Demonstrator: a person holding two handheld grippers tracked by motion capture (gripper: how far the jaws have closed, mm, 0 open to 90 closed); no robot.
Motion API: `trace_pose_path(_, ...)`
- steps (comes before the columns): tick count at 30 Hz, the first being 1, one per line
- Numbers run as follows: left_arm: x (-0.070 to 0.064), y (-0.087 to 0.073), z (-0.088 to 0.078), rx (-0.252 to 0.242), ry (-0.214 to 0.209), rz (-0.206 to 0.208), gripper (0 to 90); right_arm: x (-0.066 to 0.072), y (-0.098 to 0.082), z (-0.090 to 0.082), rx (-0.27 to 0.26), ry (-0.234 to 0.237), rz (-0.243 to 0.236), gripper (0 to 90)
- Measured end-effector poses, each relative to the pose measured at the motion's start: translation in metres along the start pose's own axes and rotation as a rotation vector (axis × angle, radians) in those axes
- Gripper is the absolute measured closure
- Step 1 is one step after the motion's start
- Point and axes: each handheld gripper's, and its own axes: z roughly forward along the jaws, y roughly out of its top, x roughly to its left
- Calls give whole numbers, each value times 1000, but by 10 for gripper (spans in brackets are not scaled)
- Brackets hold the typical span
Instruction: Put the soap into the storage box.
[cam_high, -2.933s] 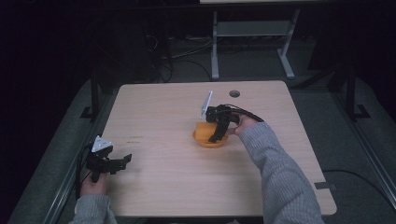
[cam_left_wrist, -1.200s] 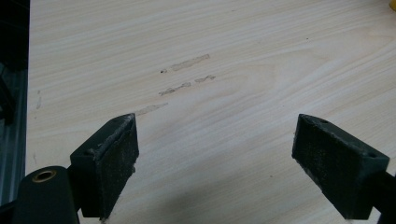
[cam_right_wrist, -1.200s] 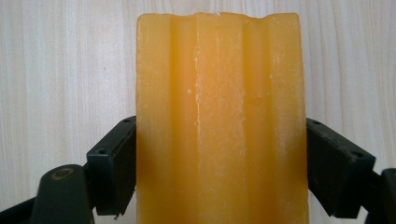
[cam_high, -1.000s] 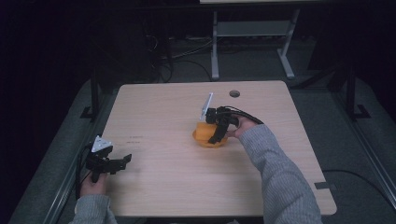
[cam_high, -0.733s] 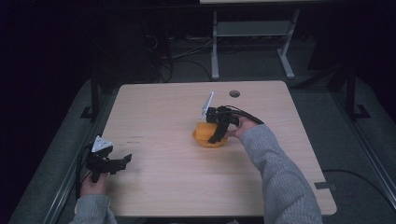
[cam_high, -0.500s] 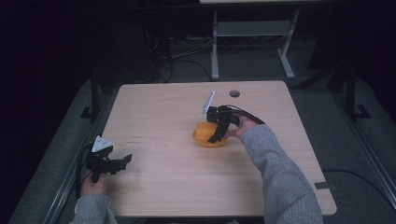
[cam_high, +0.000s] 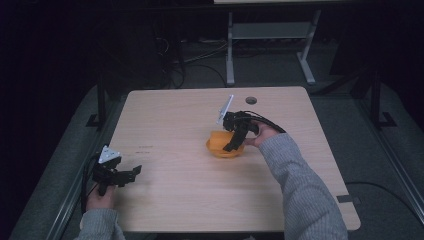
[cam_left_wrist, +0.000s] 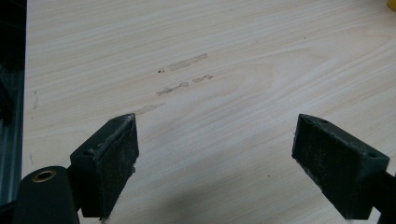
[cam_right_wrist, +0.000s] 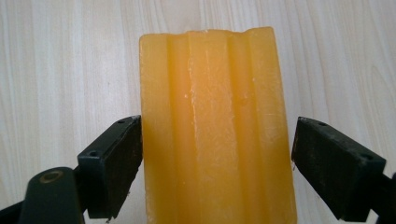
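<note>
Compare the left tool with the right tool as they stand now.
The left tool has bare table between its jaws; the right tool has an orange block between its jaws, one jaw at its side, the other apart. The left tool sits near the table's front left corner; the right tool is over the middle. Both have black jaws spread open.

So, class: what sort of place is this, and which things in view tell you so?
Probably a lab or recording space, not a home: one bare wooden table in a dark room, cables on grey carpet behind it, and a metal desk frame beyond.
</note>
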Motion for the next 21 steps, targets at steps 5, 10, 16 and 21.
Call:
trace_pose_path(5, 0, 0, 0, -1, -1, -3, 139, 1, -1, -3, -9, -1, 4, 158)
trace_pose_path(10, 0, 0, -1, 0, 1, -5, 139, 2, -2, -6, -18, -7, 10, 157)
trace_pose_path(16, 0, 0, -1, -1, 1, -2, 139, 2, -5, -12, -40, -11, 25, 159)
trace_pose_path(21, 0, -1, -1, 2, 0, -1, 139, 3, -8, -15, -49, -10, 43, 161)
